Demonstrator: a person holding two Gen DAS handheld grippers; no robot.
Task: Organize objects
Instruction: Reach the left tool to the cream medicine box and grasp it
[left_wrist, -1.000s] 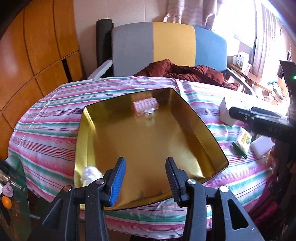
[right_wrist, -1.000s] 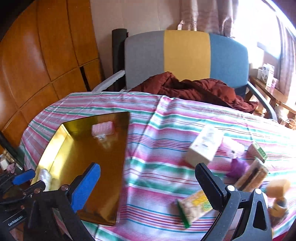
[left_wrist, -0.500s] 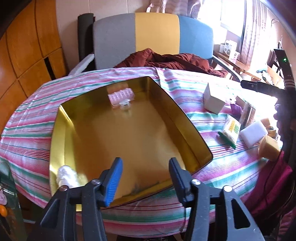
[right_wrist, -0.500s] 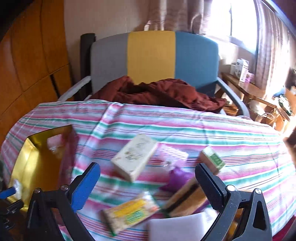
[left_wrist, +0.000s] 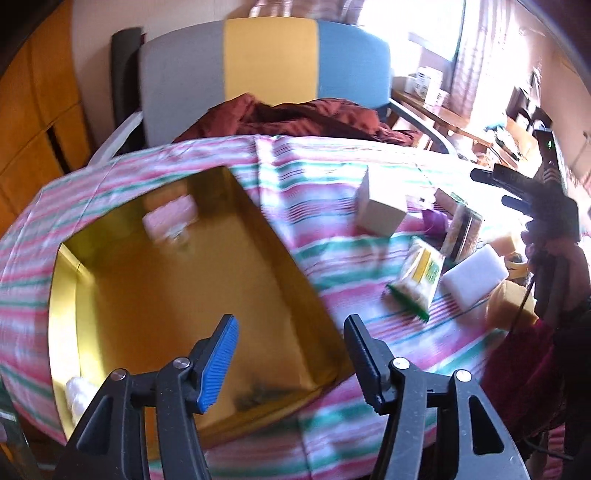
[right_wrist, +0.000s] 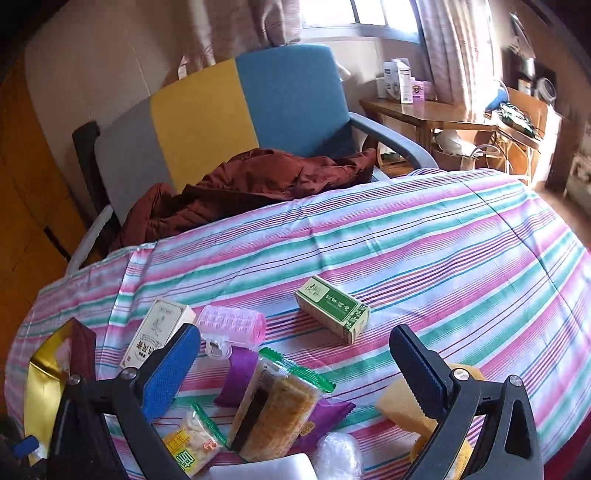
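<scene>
Hovering with jaws spread and nothing between them, the right gripper (right_wrist: 295, 373) is looking down on the clutter waiting to be sorted: a green tea box (right_wrist: 332, 308) at centre frame, a pink hair roller (right_wrist: 232, 326) and a cream carton (right_wrist: 157, 332) to its left, and a clear-wrapped cracker pack (right_wrist: 275, 410) at lower centre. In the left wrist view the left gripper (left_wrist: 290, 356), likewise released and empty, is hanging over the near edge of the gold tray (left_wrist: 64, 295), which is filling the left half of that frame on the striped tablecloth (right_wrist: 443, 251) and already holding a second pink roller (left_wrist: 170, 218) at its far end. The items are lying crowded and touching, so a closing jaw is likely risking a nudge to a neighbour, and the round roller could roll away.
</scene>
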